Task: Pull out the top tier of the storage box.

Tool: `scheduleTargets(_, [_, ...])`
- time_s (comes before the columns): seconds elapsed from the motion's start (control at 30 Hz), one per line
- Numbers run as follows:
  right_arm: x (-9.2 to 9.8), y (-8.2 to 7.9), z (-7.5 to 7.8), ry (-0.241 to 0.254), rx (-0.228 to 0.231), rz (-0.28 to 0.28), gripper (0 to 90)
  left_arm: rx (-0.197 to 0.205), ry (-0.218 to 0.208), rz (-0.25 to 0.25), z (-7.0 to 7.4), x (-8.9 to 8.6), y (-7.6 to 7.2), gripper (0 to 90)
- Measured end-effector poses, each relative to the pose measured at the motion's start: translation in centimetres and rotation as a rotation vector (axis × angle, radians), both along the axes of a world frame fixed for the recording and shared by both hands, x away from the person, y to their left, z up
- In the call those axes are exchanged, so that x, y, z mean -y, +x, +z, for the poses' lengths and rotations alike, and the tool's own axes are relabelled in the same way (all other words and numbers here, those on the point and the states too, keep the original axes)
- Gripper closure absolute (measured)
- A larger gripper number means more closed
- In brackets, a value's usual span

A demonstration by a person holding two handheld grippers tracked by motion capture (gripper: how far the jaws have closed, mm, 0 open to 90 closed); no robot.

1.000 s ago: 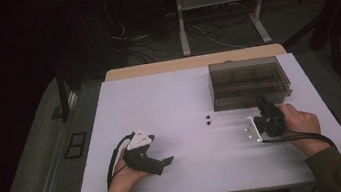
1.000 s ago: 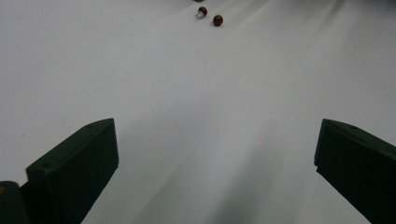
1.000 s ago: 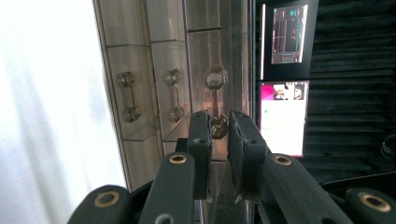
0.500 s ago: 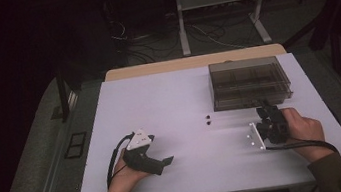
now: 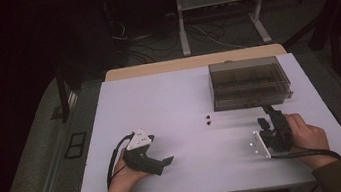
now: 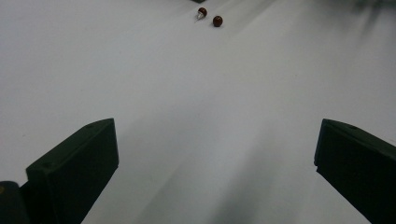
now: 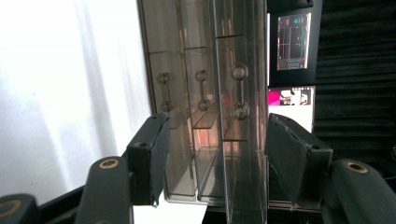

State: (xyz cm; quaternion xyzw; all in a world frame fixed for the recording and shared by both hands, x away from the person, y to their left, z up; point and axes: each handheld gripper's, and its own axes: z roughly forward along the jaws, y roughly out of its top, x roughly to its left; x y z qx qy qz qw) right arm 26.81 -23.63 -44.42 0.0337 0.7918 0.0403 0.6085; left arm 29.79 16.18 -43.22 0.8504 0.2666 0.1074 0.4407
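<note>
A person sits at a white table (image 5: 179, 100), a two-jaw gripper in each hand. The left gripper (image 5: 166, 161) rests low on the near left part of the tabletop, gripped by the left hand (image 5: 124, 173), its grey three-cornered plate on top and its cable looping back beside the wrist. In the left gripper view its jaws stand wide apart with nothing between them, bare table stretching ahead to two small dark red beads (image 6: 210, 17) lying close together; one of them seems to carry a short pale pin.

From above, the same beads (image 5: 208, 119) sit near the middle of the table, just in front of a smoky transparent drawer box (image 5: 249, 83) that stands at the far right. The right gripper (image 5: 264, 114), held in the right hand (image 5: 305, 133), is turned on its side and aimed at the box's near right corner. In the right gripper view its jaws are parted, and the box (image 7: 205, 93) fills the gap between them, small dumbbell-shaped drawer pulls visible on its front; whether either jaw touches the box cannot be told. Beyond it, lit screens glow against dark walls.
</note>
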Motion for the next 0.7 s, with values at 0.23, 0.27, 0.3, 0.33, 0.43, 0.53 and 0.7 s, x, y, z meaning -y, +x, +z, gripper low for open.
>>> scheduleTargets(0.23, [0.02,0.14,0.0,0.02,-0.013,-0.004,35.2,0.0,0.001,-0.001,-0.03,0.04,0.02,0.0])
scheduleTargets(0.27, [0.03,0.21,0.09,0.035,-0.018,-0.009,33.7,-0.001,0.0,-0.001,-0.05,0.08,0.0,0.0])
scheduleTargets(0.3, [0.03,0.21,0.09,0.035,-0.018,-0.009,33.7,-0.001,0.0,-0.001,-0.05,0.08,0.0,0.0])
scheduleTargets(0.33, [0.04,0.2,0.2,0.049,-0.019,-0.011,32.2,-0.001,0.001,-0.003,-0.05,0.07,0.01,0.0])
scheduleTargets(0.43, [0.08,0.23,0.33,0.083,-0.032,-0.023,30.6,-0.003,0.0,-0.004,-0.13,0.11,0.04,0.0])
scheduleTargets(0.53, [0.26,0.34,0.44,0.12,-0.045,-0.037,29.3,-0.005,0.002,-0.004,-0.14,0.14,0.07,0.0])
scheduleTargets(0.7, [0.51,0.42,0.73,0.199,-0.073,-0.05,28.5,-0.011,-0.005,-0.002,-0.14,0.15,0.08,0.0])
